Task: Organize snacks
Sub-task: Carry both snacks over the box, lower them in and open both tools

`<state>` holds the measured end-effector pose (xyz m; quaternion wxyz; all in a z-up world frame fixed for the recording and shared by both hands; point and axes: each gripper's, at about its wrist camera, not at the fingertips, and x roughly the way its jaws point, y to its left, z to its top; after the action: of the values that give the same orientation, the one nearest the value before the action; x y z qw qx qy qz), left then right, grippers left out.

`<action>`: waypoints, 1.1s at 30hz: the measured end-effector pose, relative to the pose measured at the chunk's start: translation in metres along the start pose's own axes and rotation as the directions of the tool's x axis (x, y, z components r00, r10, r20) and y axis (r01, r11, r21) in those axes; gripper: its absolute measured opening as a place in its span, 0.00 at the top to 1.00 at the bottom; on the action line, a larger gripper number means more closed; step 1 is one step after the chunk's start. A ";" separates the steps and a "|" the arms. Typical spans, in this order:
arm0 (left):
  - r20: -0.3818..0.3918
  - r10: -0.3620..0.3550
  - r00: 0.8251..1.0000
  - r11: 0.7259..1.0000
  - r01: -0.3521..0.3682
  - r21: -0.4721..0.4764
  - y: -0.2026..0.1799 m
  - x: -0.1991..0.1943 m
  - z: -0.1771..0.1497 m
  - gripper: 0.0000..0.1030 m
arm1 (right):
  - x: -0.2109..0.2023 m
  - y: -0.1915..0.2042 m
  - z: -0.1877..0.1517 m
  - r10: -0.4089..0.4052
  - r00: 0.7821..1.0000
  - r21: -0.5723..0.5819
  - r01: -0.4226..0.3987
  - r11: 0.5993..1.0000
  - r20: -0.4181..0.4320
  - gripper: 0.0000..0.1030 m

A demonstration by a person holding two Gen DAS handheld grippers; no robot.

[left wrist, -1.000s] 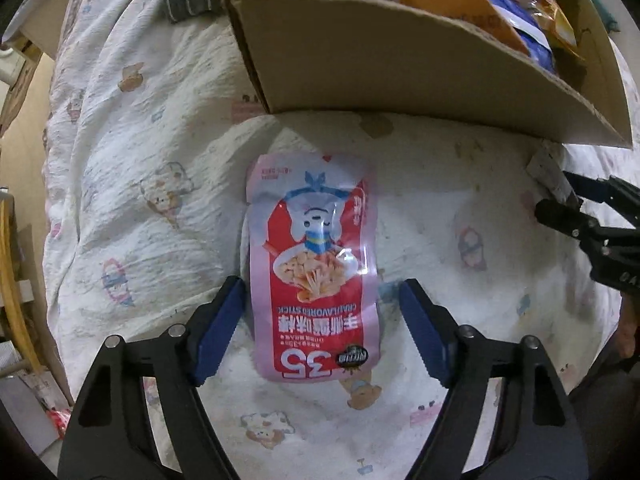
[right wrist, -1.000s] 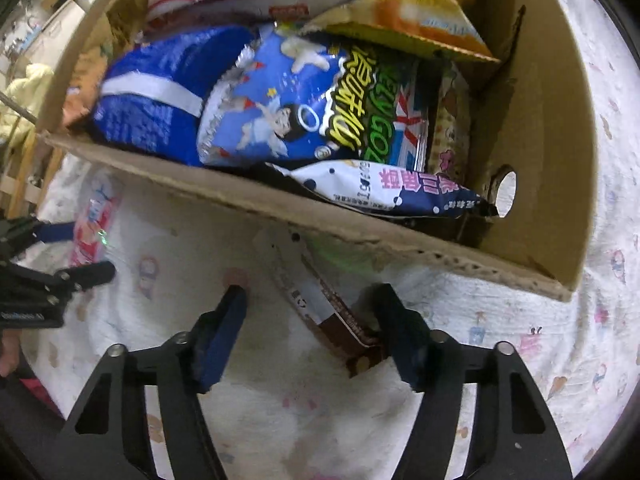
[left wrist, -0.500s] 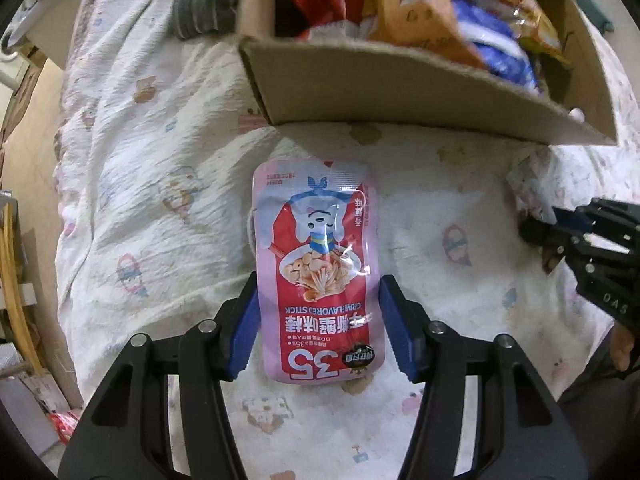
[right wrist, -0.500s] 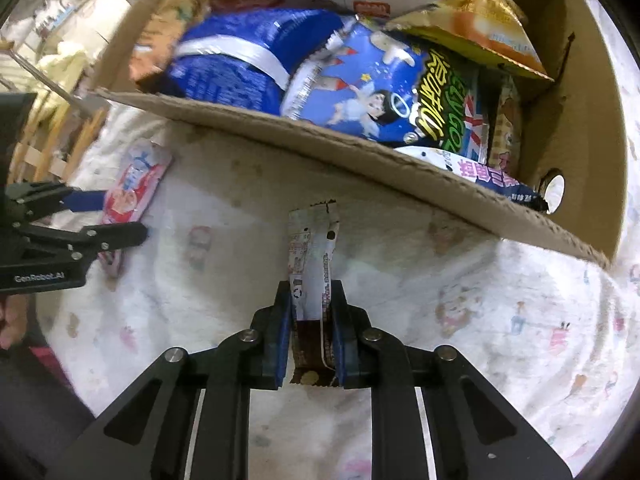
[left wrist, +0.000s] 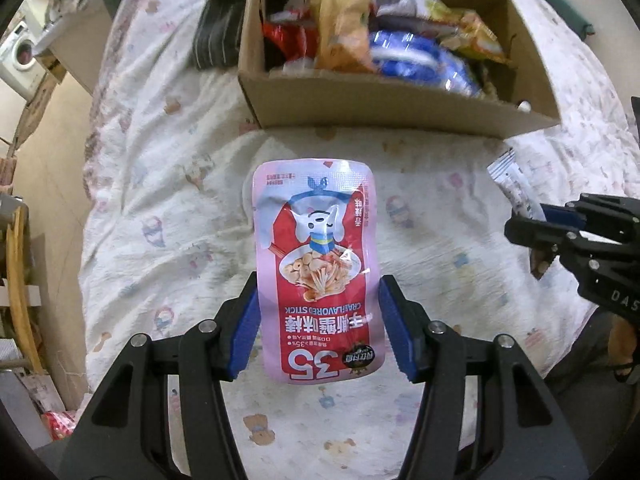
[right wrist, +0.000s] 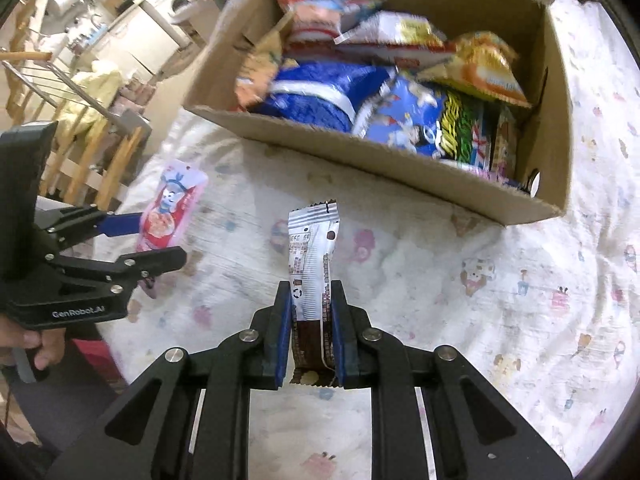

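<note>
My left gripper (left wrist: 318, 328) is shut on a pink and red crab stick pouch (left wrist: 318, 264) and holds it above the bed. It also shows in the right wrist view (right wrist: 170, 204). My right gripper (right wrist: 310, 334) is shut on a silver and brown snack bar (right wrist: 312, 264), lifted above the bed; the bar also shows in the left wrist view (left wrist: 514, 188). An open cardboard box (left wrist: 384, 108) full of snack bags stands ahead of both grippers, also in the right wrist view (right wrist: 360, 156).
The bed has a white sheet with cartoon prints (left wrist: 168, 208). A dark striped cloth (left wrist: 216, 36) lies left of the box. A wooden rack (right wrist: 80, 160) and a washing machine (left wrist: 20, 56) stand beyond the bed's left side.
Both grippers have closed on their snacks and lifted them off the sheet. They have risen and pulled back, so more of the box's inside shows.
</note>
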<state>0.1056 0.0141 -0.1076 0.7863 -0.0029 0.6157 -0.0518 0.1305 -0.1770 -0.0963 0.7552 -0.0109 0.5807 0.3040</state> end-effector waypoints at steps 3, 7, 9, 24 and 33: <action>0.050 0.003 0.999 1.000 -0.003 -0.004 -0.005 -0.023 0.011 0.49 | -0.018 -0.003 0.000 0.011 0.999 0.008 -0.012 1.000 0.044 0.82; 0.120 0.014 0.993 1.000 -0.014 0.002 -0.015 -0.044 0.030 0.49 | -0.036 -0.009 0.011 0.020 0.993 0.052 -0.026 0.998 0.114 0.82; 0.157 0.024 0.987 0.999 -0.028 0.024 -0.023 -0.053 0.044 0.49 | -0.044 -0.013 0.016 0.021 0.988 0.083 -0.034 0.996 0.153 0.82; 0.288 0.005 0.958 0.997 -0.029 0.077 -0.056 -0.055 0.133 0.49 | -0.070 -0.050 0.055 -0.088 0.944 0.239 0.010 0.971 0.318 0.82; 0.251 -0.075 0.965 0.996 0.059 0.068 -0.066 -0.027 0.149 0.48 | -0.050 -0.067 0.073 -0.147 0.941 0.312 0.048 0.949 0.305 0.82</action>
<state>0.2382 -0.0579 -0.0410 0.8560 -0.0069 0.5079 -0.0959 0.2189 -0.2270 -0.0508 0.8474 0.1246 0.4867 0.1718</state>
